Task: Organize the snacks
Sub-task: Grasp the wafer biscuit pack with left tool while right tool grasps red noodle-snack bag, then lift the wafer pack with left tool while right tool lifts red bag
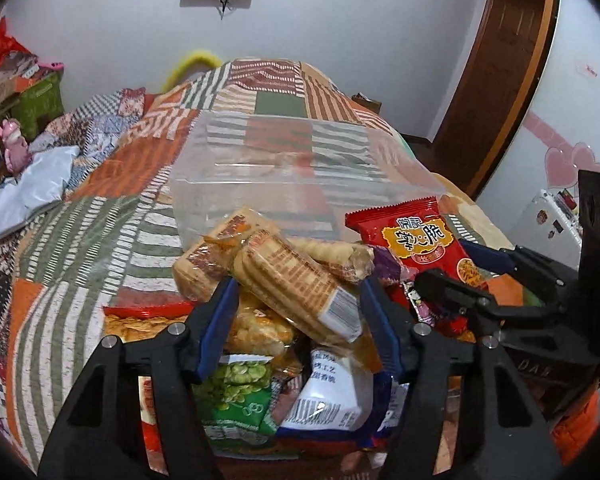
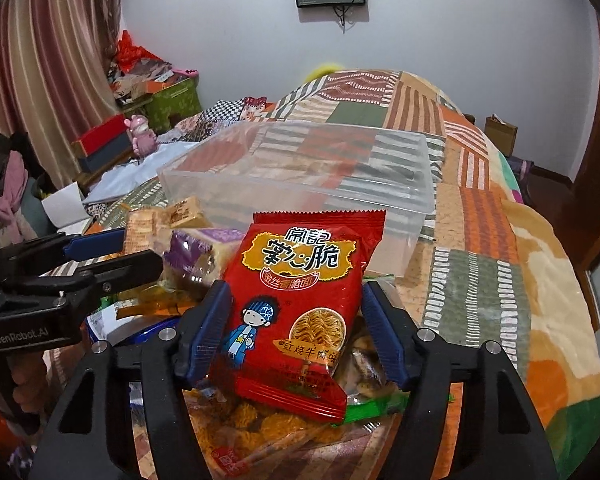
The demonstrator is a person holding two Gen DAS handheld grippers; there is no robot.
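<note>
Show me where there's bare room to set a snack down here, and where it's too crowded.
The clear plastic bin looks empty throughout. The bedspread right of the bin and pile is bare; so is the striped strip left of the pile. Crowded: the snack pile under both grippers, where the left gripper straddles a biscuit pack and the right gripper a red noodle packet.

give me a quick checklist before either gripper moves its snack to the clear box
1. Right gripper jaws around the red crispy-noodle packet: ok, though firm contact cannot be confirmed.
2. Left gripper jaws around the clear-wrapped round biscuit stack: ok, same caveat.
3. Clear plastic rectangular box open on top: ok.
4. Box has room: ok, looks empty.
5. Grippers clear of each other: ok, close side by side.
6. Biscuit stack free of the pile: cannot tell.
</note>
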